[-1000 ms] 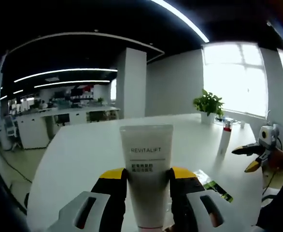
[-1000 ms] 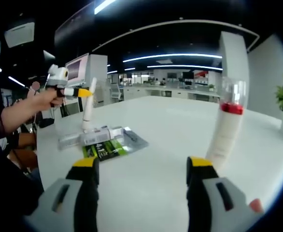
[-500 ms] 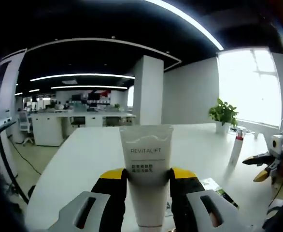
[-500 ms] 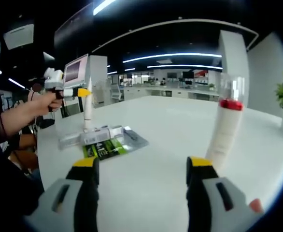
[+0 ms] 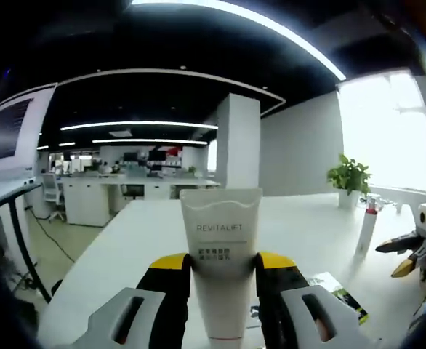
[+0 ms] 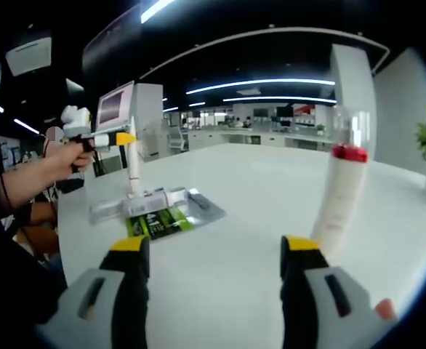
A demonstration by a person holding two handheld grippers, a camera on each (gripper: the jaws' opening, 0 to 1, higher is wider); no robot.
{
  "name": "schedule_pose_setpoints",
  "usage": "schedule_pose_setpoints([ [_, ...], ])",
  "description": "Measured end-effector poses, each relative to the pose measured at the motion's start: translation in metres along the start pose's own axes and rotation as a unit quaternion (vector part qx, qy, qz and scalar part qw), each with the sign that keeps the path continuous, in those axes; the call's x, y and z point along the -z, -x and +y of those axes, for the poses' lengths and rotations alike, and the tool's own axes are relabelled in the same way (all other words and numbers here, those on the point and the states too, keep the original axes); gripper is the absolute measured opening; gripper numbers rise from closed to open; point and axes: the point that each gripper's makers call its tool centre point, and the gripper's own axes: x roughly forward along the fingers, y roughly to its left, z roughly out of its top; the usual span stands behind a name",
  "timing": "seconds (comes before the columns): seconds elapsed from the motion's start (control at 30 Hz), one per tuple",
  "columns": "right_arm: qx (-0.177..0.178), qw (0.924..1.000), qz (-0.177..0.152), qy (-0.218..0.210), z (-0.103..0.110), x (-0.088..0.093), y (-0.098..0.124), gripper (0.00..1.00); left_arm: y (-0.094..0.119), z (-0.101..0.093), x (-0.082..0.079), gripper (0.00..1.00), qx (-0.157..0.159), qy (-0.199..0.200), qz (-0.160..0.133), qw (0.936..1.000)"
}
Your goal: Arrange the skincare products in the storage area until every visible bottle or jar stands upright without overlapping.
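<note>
Since a second ago: my left gripper [image 5: 222, 273] has swung its view leftward while staying clamped on the tube; the tall bottle sits further right in that view, and the right gripper view has barely changed.
Left gripper: clenched on the white REVITALIFT tube [image 5: 221, 251], cap end down between the yellow-tipped jaws, crimped end up, held above the tabletop [image 5: 147, 233]. I also see it in the right gripper view, at the left, in a hand [image 6: 73, 155], with the tube hanging upright over the flat packets.
Right gripper: I see it [image 6: 211, 254] released, jaws spread wide and gripping nothing, low over the tabletop's near part.
Tall bottle: white with a red collar and clear cap [image 6: 340, 190], standing upright towards the tabletop's right edge, just beyond my right jaw, not touching it.
Flat packets: a green-and-black packet [image 6: 157, 222] and clear wrapped pieces [image 6: 137, 204] lie flat near the tabletop's left edge, overlapping.
Potted plant: stands [image 5: 350, 182] at the tabletop's far edge.
</note>
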Motion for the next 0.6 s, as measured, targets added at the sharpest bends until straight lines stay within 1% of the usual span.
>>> schedule_pose_setpoints([
  [0.07, 0.0, 1.0, 0.001, 0.0, 0.0, 0.0, 0.0, 0.74, 0.0, -0.001, -0.001, 0.35, 0.003, 0.003, -0.001, 1.0],
  [0.27, 0.0, 1.0, 0.003, 0.0, 0.001, 0.001, -0.001, 0.74, 0.001, 0.001, -0.001, 0.36, -0.004, -0.017, 0.0, 0.9999],
  [0.33, 0.0, 1.0, 0.003, 0.0, 0.001, 0.001, -0.001, 0.74, 0.002, 0.002, -0.002, 0.36, -0.007, -0.03, 0.001, 0.9995],
  [0.4, 0.001, 1.0, 0.005, 0.003, 0.001, 0.001, -0.001, 0.74, 0.003, 0.001, -0.006, 0.36, -0.004, -0.033, -0.007, 0.9994],
  [0.47, 0.001, 1.0, 0.006, 0.005, 0.002, 0.002, -0.001, 0.74, 0.004, 0.001, -0.009, 0.36, -0.008, -0.04, -0.01, 0.9991],
  [0.6, -0.001, 1.0, 0.005, 0.005, 0.003, 0.001, -0.002, 0.74, 0.003, 0.002, -0.011, 0.37, -0.006, -0.04, -0.013, 0.9991],
])
